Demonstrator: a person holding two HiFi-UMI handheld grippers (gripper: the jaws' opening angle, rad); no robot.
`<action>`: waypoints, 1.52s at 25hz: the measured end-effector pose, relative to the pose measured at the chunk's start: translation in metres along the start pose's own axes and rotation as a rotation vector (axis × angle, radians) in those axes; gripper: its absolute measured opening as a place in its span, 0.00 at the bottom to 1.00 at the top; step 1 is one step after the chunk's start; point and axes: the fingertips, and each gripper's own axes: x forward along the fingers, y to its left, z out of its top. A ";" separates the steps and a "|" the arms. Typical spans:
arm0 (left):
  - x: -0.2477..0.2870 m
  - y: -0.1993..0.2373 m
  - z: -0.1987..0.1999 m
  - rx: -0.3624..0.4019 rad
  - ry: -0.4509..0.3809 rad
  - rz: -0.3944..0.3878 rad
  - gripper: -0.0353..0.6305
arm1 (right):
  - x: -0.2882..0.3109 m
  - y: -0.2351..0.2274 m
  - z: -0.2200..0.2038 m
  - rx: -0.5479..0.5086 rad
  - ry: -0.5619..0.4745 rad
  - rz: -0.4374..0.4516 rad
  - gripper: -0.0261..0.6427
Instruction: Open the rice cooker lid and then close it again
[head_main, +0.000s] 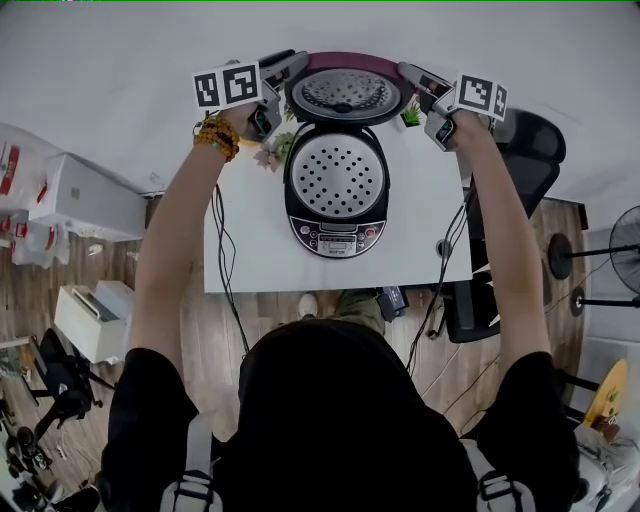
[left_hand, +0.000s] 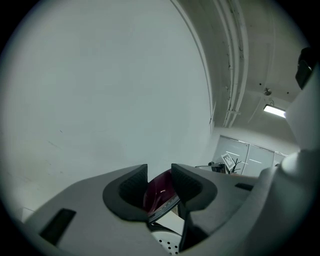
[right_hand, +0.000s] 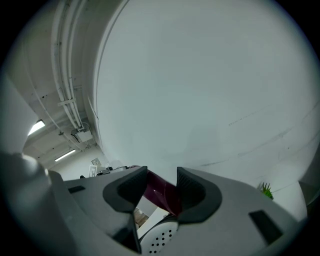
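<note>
The rice cooker (head_main: 336, 190) stands open on the white table (head_main: 250, 250), its control panel toward me. Its maroon-backed lid (head_main: 345, 92) is raised upright at the far side, steel inner face toward me. My left gripper (head_main: 285, 75) is at the lid's left edge and my right gripper (head_main: 415, 80) at its right edge. In the left gripper view the maroon lid rim (left_hand: 159, 194) fills the gap between the jaws of the left gripper (left_hand: 159, 182). The right gripper view shows the lid rim (right_hand: 165, 195) crossing between the pads of the right gripper (right_hand: 161, 187).
Small potted plants (head_main: 278, 150) (head_main: 411, 115) stand on the table either side of the cooker. A white wall rises close behind the lid. A black office chair (head_main: 530, 150) and a fan (head_main: 610, 250) are at the right, and cables hang off the table's edges.
</note>
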 end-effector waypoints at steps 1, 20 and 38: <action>0.000 0.000 -0.001 0.000 0.003 0.001 0.29 | 0.000 0.000 -0.001 0.004 0.000 0.000 0.33; -0.014 -0.017 -0.012 0.027 0.017 0.024 0.29 | -0.014 0.012 -0.015 0.018 -0.011 -0.006 0.33; -0.035 -0.036 -0.030 0.018 0.034 0.008 0.29 | -0.030 0.028 -0.038 0.008 -0.002 -0.016 0.34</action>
